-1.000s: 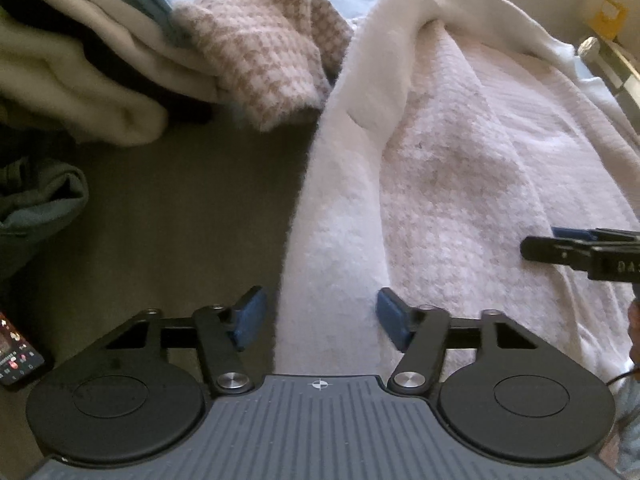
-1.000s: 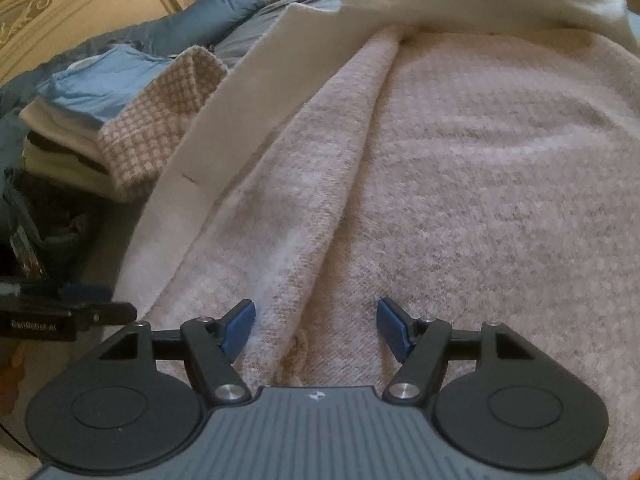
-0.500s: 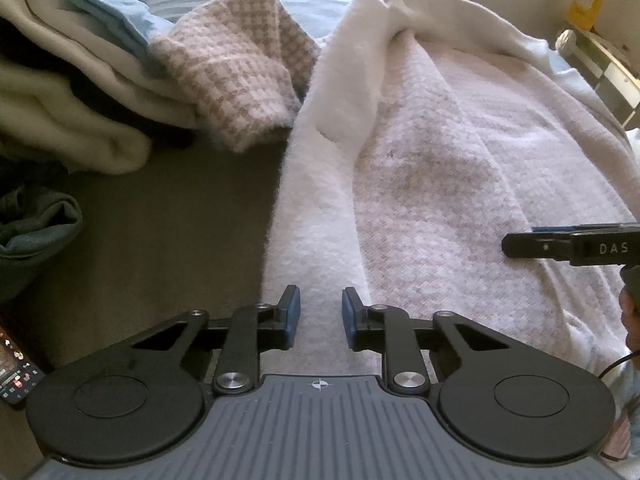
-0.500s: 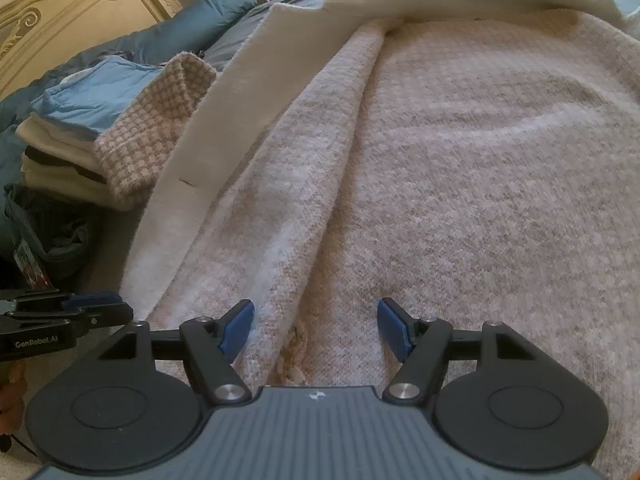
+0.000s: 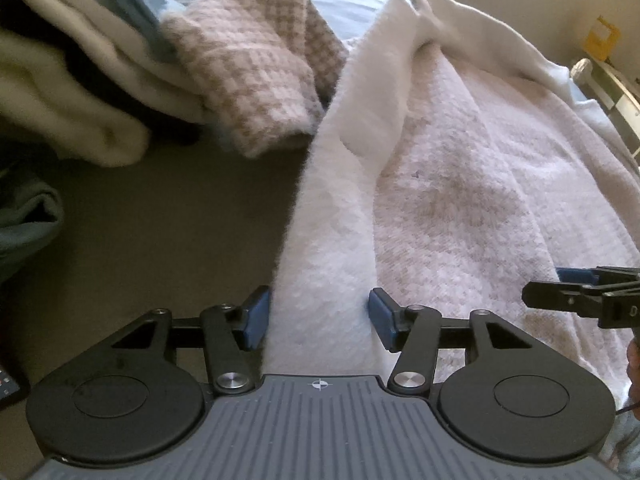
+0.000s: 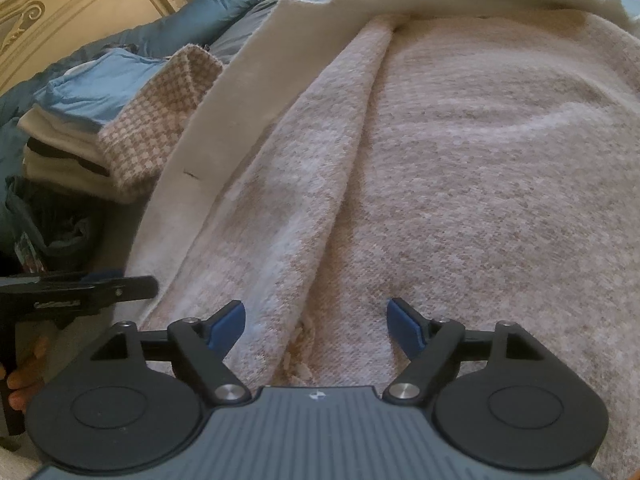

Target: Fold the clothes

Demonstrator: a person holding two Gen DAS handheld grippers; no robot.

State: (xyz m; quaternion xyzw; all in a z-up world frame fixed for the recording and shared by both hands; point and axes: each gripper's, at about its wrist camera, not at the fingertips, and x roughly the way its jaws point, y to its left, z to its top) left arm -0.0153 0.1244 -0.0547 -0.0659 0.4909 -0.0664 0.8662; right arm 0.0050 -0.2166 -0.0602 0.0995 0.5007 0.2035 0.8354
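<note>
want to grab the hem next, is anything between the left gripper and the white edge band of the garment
Nothing visible does. The white edge band already lies between the left gripper's jaws, which have just opened and do not press it.

A cream carved headboard (image 6: 76, 4) is seen at the far upper left of the right wrist view, with a blue pillow (image 6: 188, 24) laid against it. The bed's grey-brown cover (image 5: 160, 232) is left in shade, while the far side is lit by daylight. A pale wall (image 5: 560, 0) is glimpsed beyond, a yellow tag (image 5: 602, 36) fixed on it, and metal rails (image 5: 612, 92) beside.
</note>
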